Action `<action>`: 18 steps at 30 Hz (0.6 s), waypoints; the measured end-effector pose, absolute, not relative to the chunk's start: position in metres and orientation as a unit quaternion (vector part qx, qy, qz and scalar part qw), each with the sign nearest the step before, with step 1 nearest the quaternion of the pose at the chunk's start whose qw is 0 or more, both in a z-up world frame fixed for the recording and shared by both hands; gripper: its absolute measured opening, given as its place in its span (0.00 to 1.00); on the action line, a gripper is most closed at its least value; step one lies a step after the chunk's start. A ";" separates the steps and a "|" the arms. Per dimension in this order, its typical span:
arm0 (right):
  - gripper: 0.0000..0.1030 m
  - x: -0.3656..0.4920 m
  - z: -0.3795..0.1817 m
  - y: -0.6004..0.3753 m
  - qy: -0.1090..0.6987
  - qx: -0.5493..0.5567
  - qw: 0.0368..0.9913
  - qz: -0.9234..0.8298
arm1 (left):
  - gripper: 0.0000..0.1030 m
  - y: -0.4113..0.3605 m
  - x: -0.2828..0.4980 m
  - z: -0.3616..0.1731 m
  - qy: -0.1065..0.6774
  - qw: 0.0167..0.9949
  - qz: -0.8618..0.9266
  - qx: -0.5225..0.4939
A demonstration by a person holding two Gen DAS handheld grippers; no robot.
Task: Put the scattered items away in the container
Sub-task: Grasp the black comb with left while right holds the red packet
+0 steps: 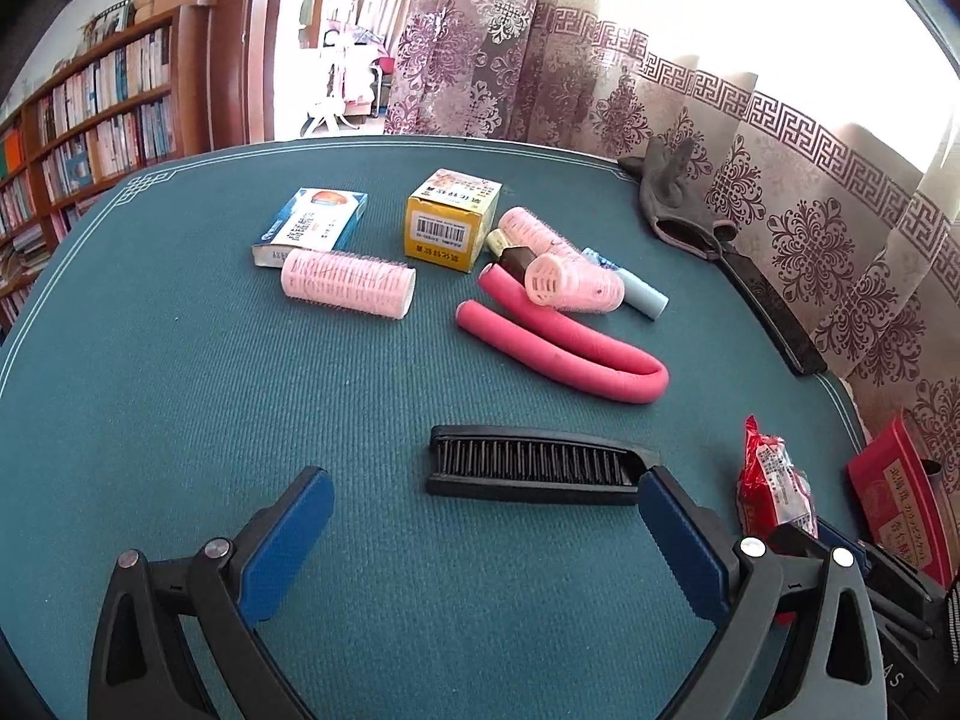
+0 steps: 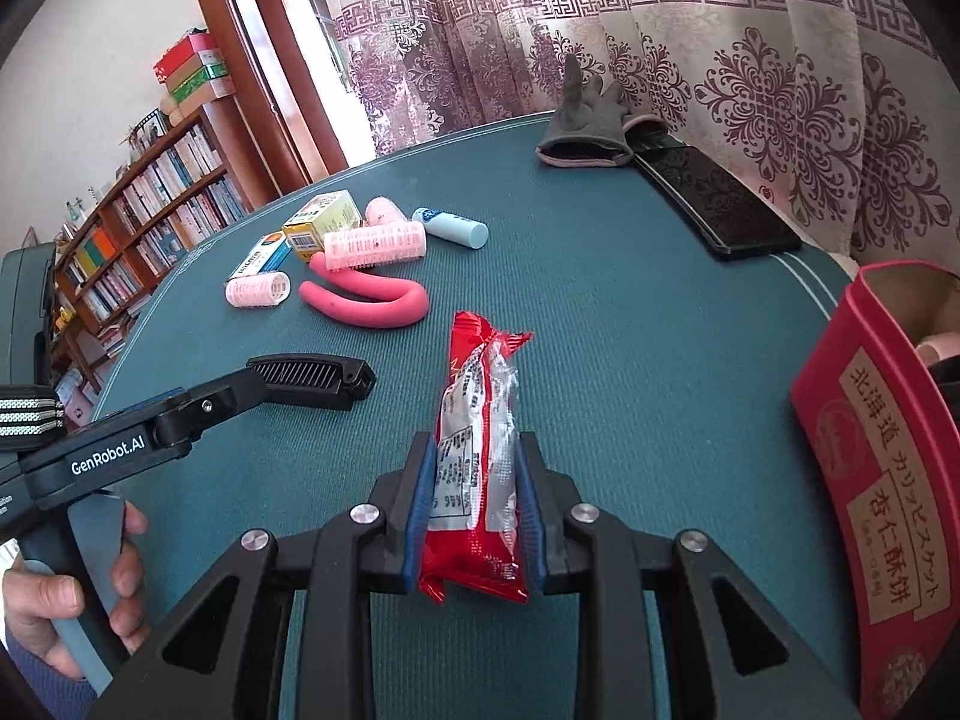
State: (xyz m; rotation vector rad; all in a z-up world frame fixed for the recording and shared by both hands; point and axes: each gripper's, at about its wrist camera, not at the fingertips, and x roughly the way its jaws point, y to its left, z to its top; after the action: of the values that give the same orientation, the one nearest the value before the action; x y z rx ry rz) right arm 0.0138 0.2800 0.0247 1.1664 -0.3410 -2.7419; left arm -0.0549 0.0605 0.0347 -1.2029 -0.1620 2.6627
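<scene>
I take the black comb [image 1: 534, 471] as my landmark on the green bench [image 1: 180, 420]; my left gripper [image 1: 483, 516] hangs just short of it, jaws spread wide and empty, the right-hand blue pad [image 1: 678, 540] at the comb's hinged end; I cannot tell whether it touches. Beyond the comb to the left lie a blue-and-white box [image 1: 315, 225] and a pink hair roller [image 1: 348, 283] just in front of it; straight beyond the comb sit a yellow box [image 1: 450, 219], more pink rollers [image 1: 573, 283], a pale blue tube [image 1: 642, 294] and a bent pink foam rod [image 1: 570, 348], all bunched close. Right of the comb my right gripper [image 2: 474, 480] has its jaws drawn in narrow on a red snack packet [image 2: 480, 450], the blue pads [image 2: 420, 510] against both its sides, the packet standing out ahead of the fingers over the bench. Further right of the comb, at the bench's edge, stands the red container [image 2: 870, 480], open at the top, well apart from the packet. Far beyond the comb on the right lie a grey glove [image 2: 588, 126] and a black flat case [image 2: 714, 204] just beside it, before the curtain [image 2: 780, 90]. A person's hand [image 2: 72, 600] holds the left gripper's handle.
</scene>
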 end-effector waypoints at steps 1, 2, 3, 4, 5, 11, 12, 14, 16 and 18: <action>0.31 0.014 0.024 0.281 -0.117 0.388 0.073 -0.911 | 0.99 0.064 -0.055 0.035 -0.055 0.110 0.906 -0.405; 0.31 0.015 0.023 0.283 -0.120 0.388 0.075 -0.911 | 0.99 0.068 -0.057 0.034 -0.054 0.112 0.907 -0.403; 0.31 0.015 0.023 0.283 -0.122 0.388 0.077 -0.910 | 0.99 0.072 -0.058 0.033 -0.052 0.111 0.907 -0.403; 0.31 0.015 0.022 0.284 -0.125 0.388 0.079 -0.910 | 0.99 0.076 -0.060 0.031 -0.050 0.110 0.906 -0.405; 0.32 0.015 0.022 0.285 -0.128 0.389 0.081 -0.909 | 0.99 0.079 -0.062 0.029 -0.047 0.111 0.905 -0.408; 0.33 0.011 0.015 0.288 -0.138 0.400 0.089 -0.902 | 0.99 0.096 -0.065 0.020 -0.015 0.116 0.903 -0.414; 0.33 0.011 0.015 0.288 -0.140 0.400 0.090 -0.901 | 0.99 0.098 -0.066 0.018 -0.006 0.113 0.901 -0.419; 0.34 0.011 0.015 0.288 -0.140 0.400 0.091 -0.901 | 0.99 0.100 -0.070 0.013 0.000 0.110 0.896 -0.431; 0.34 0.011 0.015 0.287 -0.139 0.401 0.090 -0.901 | 0.99 0.100 -0.071 0.012 0.005 0.107 0.895 -0.433; 0.35 0.011 0.015 0.287 -0.138 0.402 0.090 -0.901 | 0.99 0.104 -0.073 0.011 0.021 0.104 0.893 -0.437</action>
State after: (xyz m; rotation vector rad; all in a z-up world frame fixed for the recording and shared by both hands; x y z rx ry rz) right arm 0.0106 0.2865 0.0154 1.1936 -0.4100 -2.6783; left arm -0.0725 0.1042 0.0110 -1.2876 0.0629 2.6338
